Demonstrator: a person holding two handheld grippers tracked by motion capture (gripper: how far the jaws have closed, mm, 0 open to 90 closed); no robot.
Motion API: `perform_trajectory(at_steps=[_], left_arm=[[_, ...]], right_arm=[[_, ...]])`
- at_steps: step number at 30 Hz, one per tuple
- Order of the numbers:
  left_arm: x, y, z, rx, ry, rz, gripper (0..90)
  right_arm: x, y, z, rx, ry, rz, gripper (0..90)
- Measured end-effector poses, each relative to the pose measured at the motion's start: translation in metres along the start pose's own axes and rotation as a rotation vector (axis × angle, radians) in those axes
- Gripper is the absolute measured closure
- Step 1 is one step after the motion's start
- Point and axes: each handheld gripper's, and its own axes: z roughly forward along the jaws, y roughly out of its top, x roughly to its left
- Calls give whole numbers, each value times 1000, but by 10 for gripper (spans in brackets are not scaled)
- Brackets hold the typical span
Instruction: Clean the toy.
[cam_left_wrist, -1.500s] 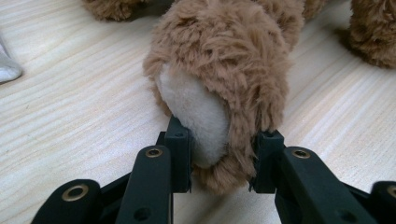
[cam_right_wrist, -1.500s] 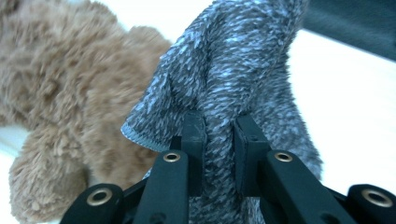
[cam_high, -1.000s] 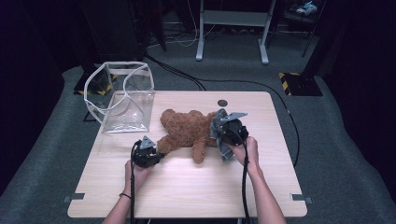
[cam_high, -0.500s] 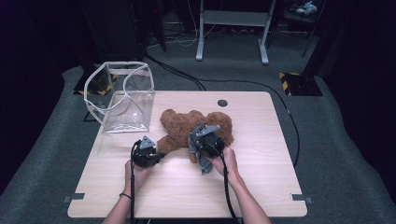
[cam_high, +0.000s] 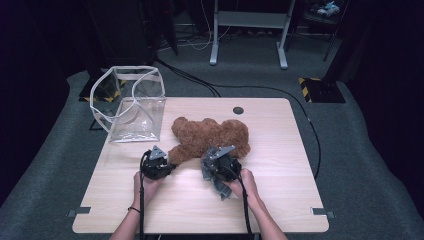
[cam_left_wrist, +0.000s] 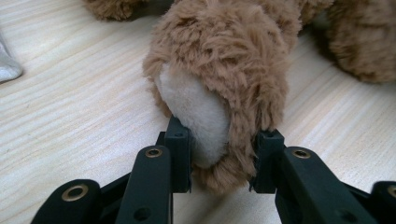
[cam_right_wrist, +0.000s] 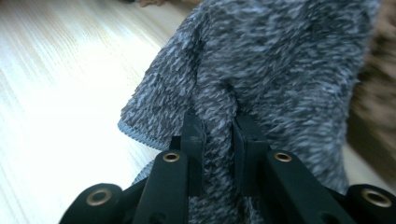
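A brown teddy bear (cam_high: 210, 135) lies on the wooden table (cam_high: 285, 200). My left gripper (cam_high: 169, 161) sits at the bear's near-left leg. In the left gripper view its jaws (cam_left_wrist: 222, 140) are shut on the foot (cam_left_wrist: 210, 88), squeezing the white sole and the fur. My right gripper (cam_high: 214, 172) is low over the table just in front of the bear. It is shut on a grey knitted cloth (cam_high: 220, 191), which droops to the table. In the right gripper view the cloth (cam_right_wrist: 280, 60) is pinched between the pads (cam_right_wrist: 218, 126), with the bear's fur (cam_right_wrist: 376, 93) blurred at the right.
A clear plastic bag (cam_high: 132, 102) with white edging stands open at the table's back left corner. A round cable hole (cam_high: 238, 110) is near the back edge. Bare wood lies to the right and in front of the hands. Cables run over the floor behind.
My right gripper has carried the grey cloth left and down, from above the bear's right side to the table in front of the bear. The left gripper and the bear have stayed put.
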Motion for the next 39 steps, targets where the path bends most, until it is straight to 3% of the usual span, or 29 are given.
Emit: perform_trajectory(at_steps=[8,15,17,18,23,28,31,39], left_arm=[[-2,0,0,8,12,18,603],[-3,0,0,25,20,29,448],[-3,0,0,27,23,24,397],[-3,0,0,32,44,17,348],[-4,5,-6,60,37,-5,211],[-19,18,-18,22,38,4,149],[-30,25,-19,13,7,8,140],[-59,41,-17,3,0,42,57]], right_arm=[[-27,-24,-47,-87,-80,102,775],[-52,-47,-78,-120,-161,185,775],[-62,-54,-88,-131,-190,203,775],[-65,-56,-90,-140,-202,217,775],[-83,-68,-109,-152,-300,276,776],[-99,-76,-117,-152,-370,329,776],[-107,-80,-118,-139,-404,345,775],[-120,-86,-120,-136,-428,392,774]])
